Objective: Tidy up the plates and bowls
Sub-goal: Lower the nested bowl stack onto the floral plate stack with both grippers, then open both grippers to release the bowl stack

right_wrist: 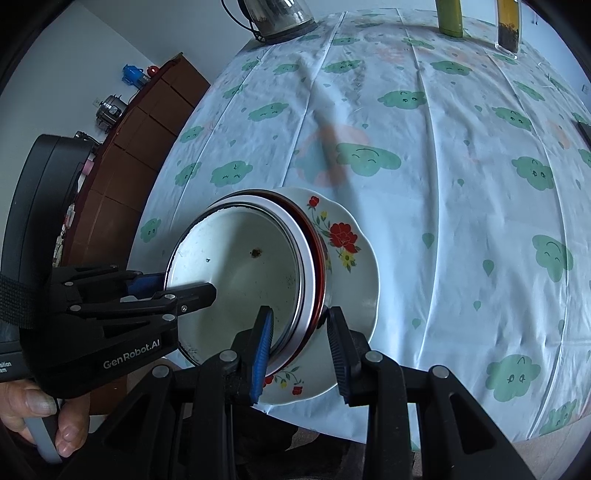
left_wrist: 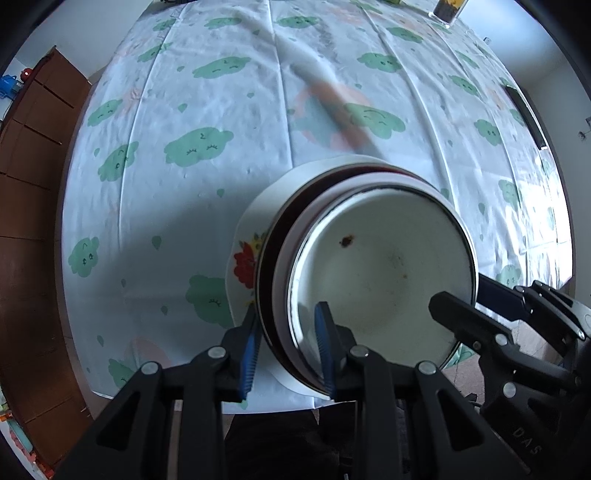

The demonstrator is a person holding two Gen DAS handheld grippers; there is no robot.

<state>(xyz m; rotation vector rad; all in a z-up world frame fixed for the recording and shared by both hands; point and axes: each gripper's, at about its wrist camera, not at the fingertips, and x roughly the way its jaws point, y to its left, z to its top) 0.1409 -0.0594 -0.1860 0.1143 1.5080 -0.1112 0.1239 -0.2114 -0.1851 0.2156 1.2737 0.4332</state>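
Note:
A white enamel bowl (left_wrist: 380,273) (right_wrist: 240,273) with a dark rim and a rust spot is nested in a white bowl and a dark red bowl (right_wrist: 319,266). The stack sits on a floral plate (left_wrist: 245,258) (right_wrist: 343,236) at the table's near edge. My left gripper (left_wrist: 288,350) (right_wrist: 173,290) is shut on the stacked rims at one side, one finger inside the bowl and one outside. My right gripper (right_wrist: 301,347) (left_wrist: 469,302) clamps the opposite rims the same way. I cannot tell whether the plate rests on the tablecloth or hangs just above it.
The table wears a white cloth (left_wrist: 221,110) with green cloud prints. A kettle (right_wrist: 277,14), a green bottle (right_wrist: 448,18) and a clear container (right_wrist: 508,26) stand at the far end. A brown cabinet (left_wrist: 33,184) runs along the left. A hand (right_wrist: 37,417) holds the left gripper's handle.

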